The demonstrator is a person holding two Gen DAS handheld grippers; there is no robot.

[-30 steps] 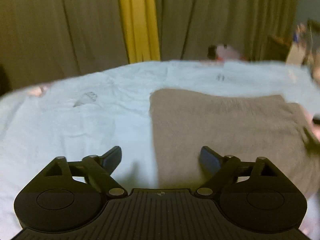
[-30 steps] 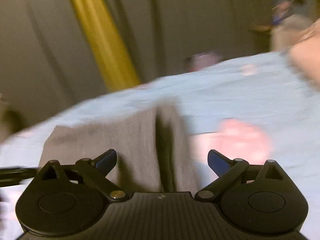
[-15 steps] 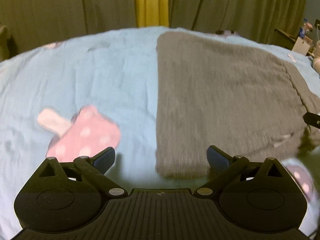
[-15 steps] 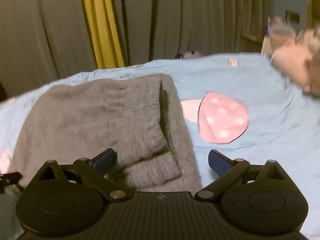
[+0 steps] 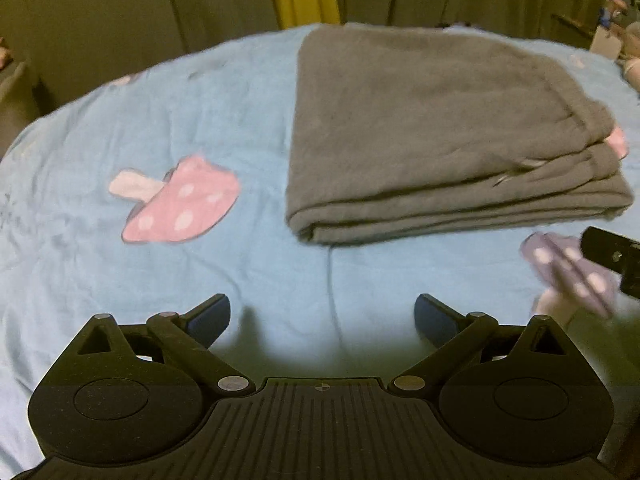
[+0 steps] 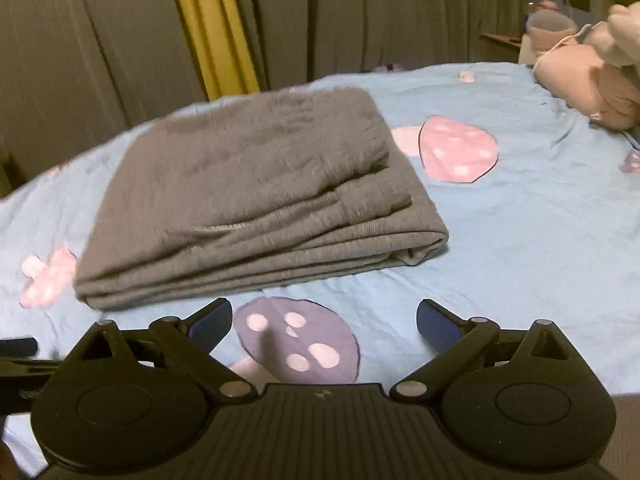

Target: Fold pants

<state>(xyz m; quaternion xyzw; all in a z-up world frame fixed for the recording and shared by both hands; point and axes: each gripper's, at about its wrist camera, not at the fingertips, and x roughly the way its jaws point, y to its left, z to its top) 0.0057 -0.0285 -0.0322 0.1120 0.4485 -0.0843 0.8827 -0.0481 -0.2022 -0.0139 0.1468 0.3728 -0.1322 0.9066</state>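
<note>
The grey pants (image 5: 432,128) lie folded into a thick, layered rectangle on the light blue bedsheet (image 5: 120,272). In the right wrist view the same pants (image 6: 256,196) show their stacked folds toward me, with a ribbed cuff on top. My left gripper (image 5: 322,318) hangs open over bare sheet, short of the bundle's near edge, nothing between its fingers. Over a purple mushroom print (image 6: 296,344) my right gripper (image 6: 324,322) is open too, just in front of the folded stack. Part of the right gripper (image 5: 612,256) shows at the right edge of the left wrist view.
Pink mushroom prints (image 5: 180,200) (image 6: 456,148) dot the sheet beside the pants. Pale pink pillows or soft things (image 6: 588,76) sit at the bed's far right. Grey curtains with a yellow strip (image 6: 212,28) hang behind the bed.
Both grippers have drawn back from the pants toward the near side of the bed. The folded bundle now lies wholly ahead of the fingertips instead of under them.
</note>
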